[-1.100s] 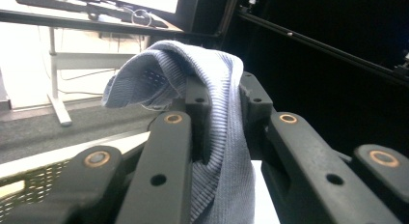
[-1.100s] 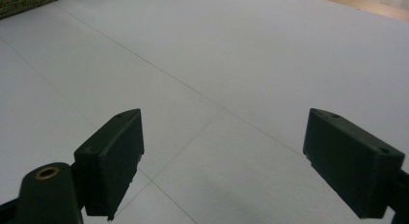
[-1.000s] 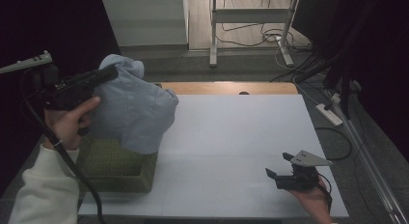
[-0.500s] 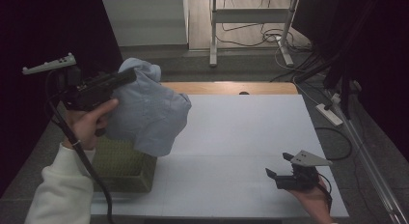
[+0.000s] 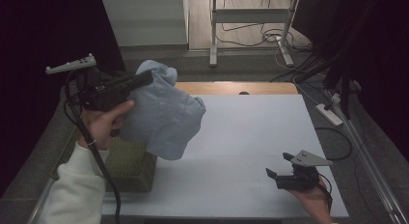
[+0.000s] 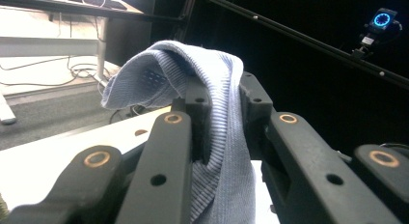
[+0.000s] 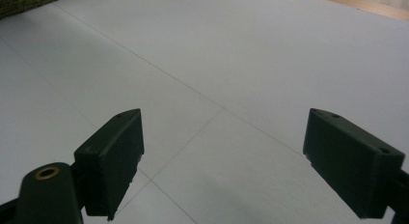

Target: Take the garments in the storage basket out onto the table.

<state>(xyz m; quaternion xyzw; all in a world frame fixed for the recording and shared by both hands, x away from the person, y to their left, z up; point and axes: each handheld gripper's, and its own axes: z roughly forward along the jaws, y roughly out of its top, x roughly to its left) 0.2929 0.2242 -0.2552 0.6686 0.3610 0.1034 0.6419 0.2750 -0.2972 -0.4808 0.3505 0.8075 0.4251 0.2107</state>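
light blue garment (image 5: 164, 118) held aloft at 9 o'clock, over the green basket (image 5: 130, 166) — pinched by left gripper (image 6: 219, 110) at one fold; slippage risked. right gripper (image 5: 282, 170) spread wide, unladen, at 5 o'clock on white table (image 5: 251, 132).

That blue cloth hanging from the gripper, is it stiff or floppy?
Probably floppy: the blue cloth droops in loose folds below the left gripper. It looks light, since one pinch of ribbed fabric holds it up. It may swing or drape when set down.
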